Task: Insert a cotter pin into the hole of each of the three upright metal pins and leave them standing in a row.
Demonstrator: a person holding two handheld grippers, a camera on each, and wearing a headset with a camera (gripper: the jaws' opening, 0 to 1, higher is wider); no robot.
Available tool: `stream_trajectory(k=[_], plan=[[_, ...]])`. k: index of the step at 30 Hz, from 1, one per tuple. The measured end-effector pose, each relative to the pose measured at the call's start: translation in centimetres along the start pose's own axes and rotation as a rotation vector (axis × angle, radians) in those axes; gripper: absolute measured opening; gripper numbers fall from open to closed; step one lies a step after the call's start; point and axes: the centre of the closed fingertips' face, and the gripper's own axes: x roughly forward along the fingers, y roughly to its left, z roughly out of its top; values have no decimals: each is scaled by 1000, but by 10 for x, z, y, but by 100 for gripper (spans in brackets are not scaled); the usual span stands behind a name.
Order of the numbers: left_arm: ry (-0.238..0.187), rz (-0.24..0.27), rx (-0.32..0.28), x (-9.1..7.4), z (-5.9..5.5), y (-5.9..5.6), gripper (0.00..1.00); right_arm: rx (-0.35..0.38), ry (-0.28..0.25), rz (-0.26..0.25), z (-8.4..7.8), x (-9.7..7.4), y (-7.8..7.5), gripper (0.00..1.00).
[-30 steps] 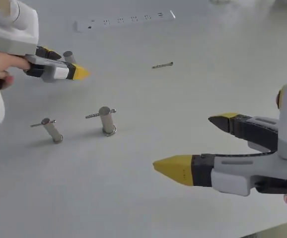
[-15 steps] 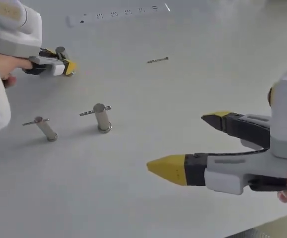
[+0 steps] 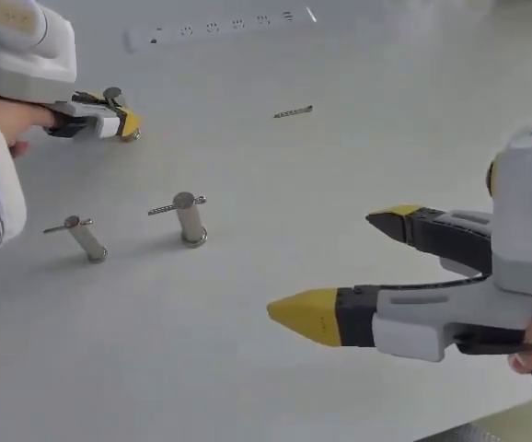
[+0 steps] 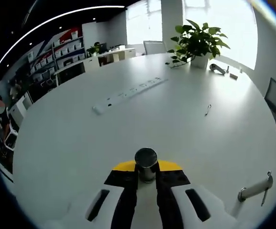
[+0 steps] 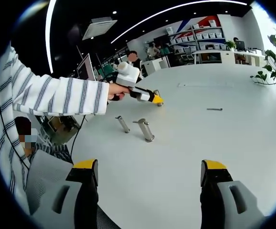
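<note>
The right gripper point(image 3: 335, 267) hovers low over the near side of the table, jaws spread wide with nothing between them. The left gripper point(image 3: 123, 122) is on the far left side, jaws closed on the bare pin point(image 3: 112, 97) just below its head. I cannot tell whether that pin's foot touches the table.

By my judgement about two thirds of the job is done. The middle pin point(image 3: 190, 221) and the leaning pin point(image 3: 86, 239) near it each carry a cotter through the top hole. The bare pin has none, and the loose cotter pin point(image 3: 293, 112) lies well apart from it, off to the right. The three pins do not yet form a tidy row.

The room is an open office with shelves point(image 5: 214, 36) and bright windows point(image 4: 214, 19). The table point(image 3: 248, 368) is large, round, white and smooth. A potted plant point(image 4: 197, 43) stands at its far edge, and a power strip point(image 3: 220, 26) lies beyond the pins.
</note>
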Motion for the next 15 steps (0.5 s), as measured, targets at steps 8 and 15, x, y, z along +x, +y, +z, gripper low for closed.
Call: stream_trajectory(k=[8,15], plan=[[33,-18,30,-16,-4,-12,9,-19,-5,5,5,-2,3,87],[-27,-28,28,-45,11,-25,9,-50,-17,19,13,-4,10,87]])
